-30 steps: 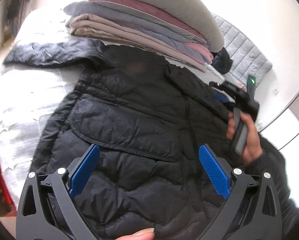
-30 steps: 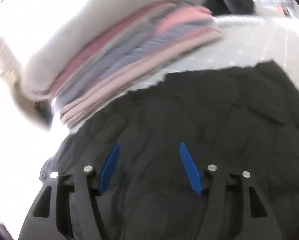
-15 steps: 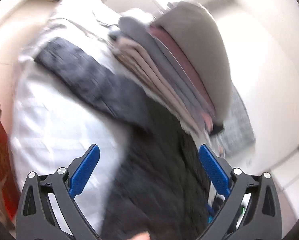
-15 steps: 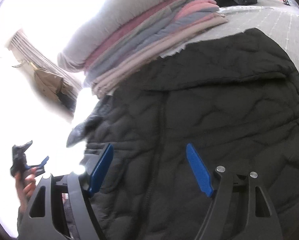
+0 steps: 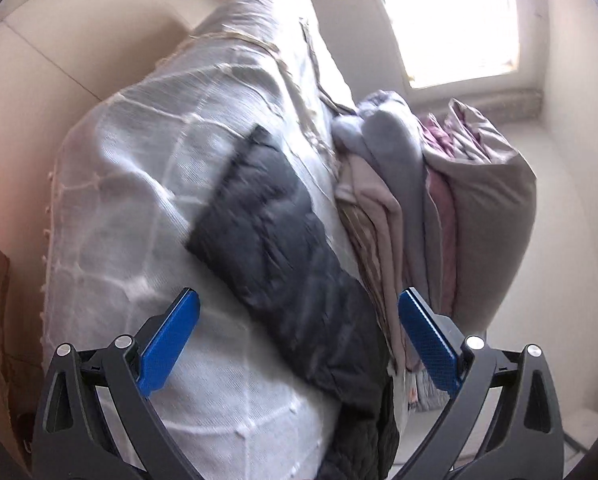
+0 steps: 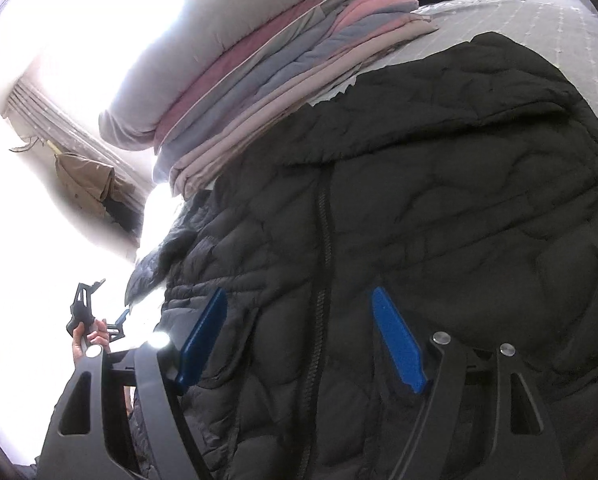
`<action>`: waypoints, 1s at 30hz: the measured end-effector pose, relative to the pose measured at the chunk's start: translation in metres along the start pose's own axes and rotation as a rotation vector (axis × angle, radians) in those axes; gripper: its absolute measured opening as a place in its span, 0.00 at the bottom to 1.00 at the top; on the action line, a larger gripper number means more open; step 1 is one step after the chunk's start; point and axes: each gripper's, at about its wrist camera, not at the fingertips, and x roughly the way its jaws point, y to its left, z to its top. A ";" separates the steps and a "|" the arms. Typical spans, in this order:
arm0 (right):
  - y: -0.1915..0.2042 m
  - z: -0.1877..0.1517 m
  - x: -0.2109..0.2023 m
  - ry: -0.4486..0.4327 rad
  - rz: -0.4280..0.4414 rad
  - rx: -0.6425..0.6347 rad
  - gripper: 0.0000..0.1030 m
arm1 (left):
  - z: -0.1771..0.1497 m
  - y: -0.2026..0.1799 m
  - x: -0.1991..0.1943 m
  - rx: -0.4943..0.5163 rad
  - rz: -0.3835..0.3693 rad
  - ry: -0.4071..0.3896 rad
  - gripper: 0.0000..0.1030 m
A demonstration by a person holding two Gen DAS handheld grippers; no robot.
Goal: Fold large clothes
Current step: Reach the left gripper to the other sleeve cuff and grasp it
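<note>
The left gripper [image 5: 297, 344] has swung off the jacket body toward its sleeve [image 5: 275, 248], now ahead between the spread, empty jaws. The right gripper [image 6: 299, 344], also spread, hovers over the jacket [image 6: 419, 200] front; probably a sleeve fold next.

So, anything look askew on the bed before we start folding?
The jacket lies zipped and fairly flat, but one sleeve sticks out sideways across the white bedspread, unfolded. The stack of folded bedding behind it leans and overhangs its own base. Both tongs are open, holding nothing.
</note>
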 end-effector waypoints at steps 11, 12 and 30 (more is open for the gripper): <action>0.001 0.000 0.006 0.010 0.003 -0.010 0.71 | 0.023 0.008 0.022 -0.079 -0.057 -0.044 0.93; 0.001 0.000 0.006 0.011 0.004 -0.011 0.71 | 0.022 0.006 0.023 -0.061 -0.043 -0.047 0.92; 0.002 -0.001 0.006 0.014 0.020 -0.012 0.71 | 0.006 -0.045 0.021 0.161 0.019 -0.062 0.01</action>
